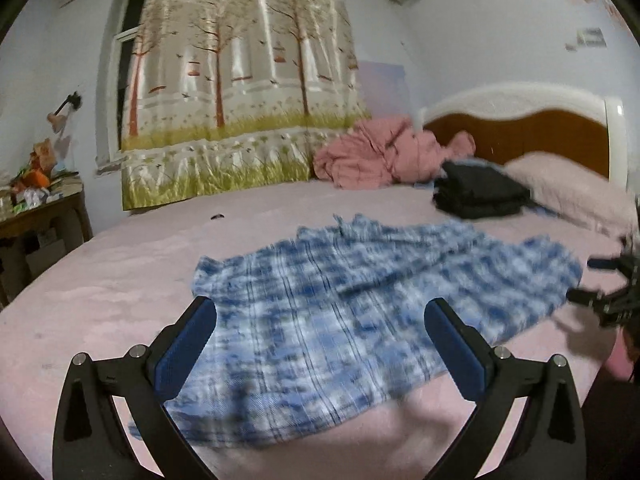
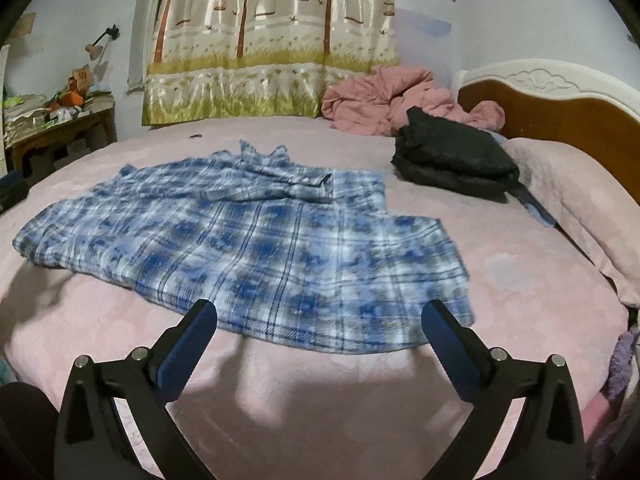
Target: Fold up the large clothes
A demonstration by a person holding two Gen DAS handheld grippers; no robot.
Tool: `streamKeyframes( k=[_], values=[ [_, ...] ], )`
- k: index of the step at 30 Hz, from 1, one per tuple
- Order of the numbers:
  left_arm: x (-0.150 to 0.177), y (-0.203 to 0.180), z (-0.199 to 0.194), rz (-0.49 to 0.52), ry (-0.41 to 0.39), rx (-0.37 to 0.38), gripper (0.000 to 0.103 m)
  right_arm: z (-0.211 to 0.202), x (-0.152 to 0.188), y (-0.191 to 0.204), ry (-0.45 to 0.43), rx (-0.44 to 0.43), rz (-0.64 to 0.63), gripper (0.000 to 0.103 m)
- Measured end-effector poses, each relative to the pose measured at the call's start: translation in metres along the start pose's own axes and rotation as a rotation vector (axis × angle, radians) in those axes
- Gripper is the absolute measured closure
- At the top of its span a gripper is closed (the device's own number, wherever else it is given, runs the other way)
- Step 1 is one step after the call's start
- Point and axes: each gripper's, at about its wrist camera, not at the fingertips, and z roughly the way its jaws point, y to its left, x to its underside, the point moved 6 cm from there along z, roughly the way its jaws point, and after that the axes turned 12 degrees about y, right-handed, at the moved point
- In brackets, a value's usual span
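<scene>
Lying spread on the pink bed, the blue plaid shirt has one sleeve folded across its body; further folds remain. Left gripper and right gripper hover with jaws wide, holding nothing. Folded dark clothes sit near the pillow.

On the matt pink cloth bed cover lies a soft woven plaid shirt; behind it hang glossy satin curtains, beside a polished wooden headboard.
</scene>
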Motion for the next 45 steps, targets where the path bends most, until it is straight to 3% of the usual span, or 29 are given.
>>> streamKeyframes(
  k=[5,7,9,14,18,22,25,32,40,43,45],
  values=[
    [0.022,-0.016,0.031,0.052,0.101,-0.005,0.0,0.016,0.004,0.009,0.054,-0.041,-0.02,0.0],
    [0.025,-0.017,0.039,0.067,0.134,-0.038,0.0,0.022,0.007,0.016,0.099,-0.065,-0.05,0.0],
    [0.026,-0.021,0.042,0.075,0.159,-0.019,0.0,0.029,0.013,0.024,0.154,-0.07,-0.1,0.0],
    [0.038,-0.043,0.044,0.184,0.232,-0.021,0.0,0.035,0.016,0.035,0.184,-0.022,-0.171,0.0],
    [0.045,-0.057,0.042,0.202,0.27,-0.013,0.0,0.039,0.012,0.038,0.215,0.019,-0.167,0.0],
    [0.049,-0.06,0.055,0.287,0.285,-0.171,0.0,0.046,0.007,0.042,0.227,0.068,-0.194,0.0],
    [0.049,-0.055,0.06,0.26,0.288,-0.163,0.0,0.051,0.001,0.037,0.251,0.07,-0.164,0.0],
    [0.042,-0.043,0.077,0.256,0.323,-0.22,0.0,0.058,-0.014,0.03,0.207,0.216,-0.229,0.0],
    [0.038,-0.014,0.085,0.114,0.366,-0.154,0.0,0.055,-0.017,0.012,0.179,0.25,-0.21,0.0],
    [0.042,-0.016,0.069,0.075,0.352,-0.066,0.0,0.045,-0.008,0.007,0.178,0.138,-0.163,0.004],
    [0.047,-0.02,0.054,-0.007,0.368,0.088,0.0,0.035,-0.002,0.004,0.187,0.005,-0.106,0.005]
  ],
)
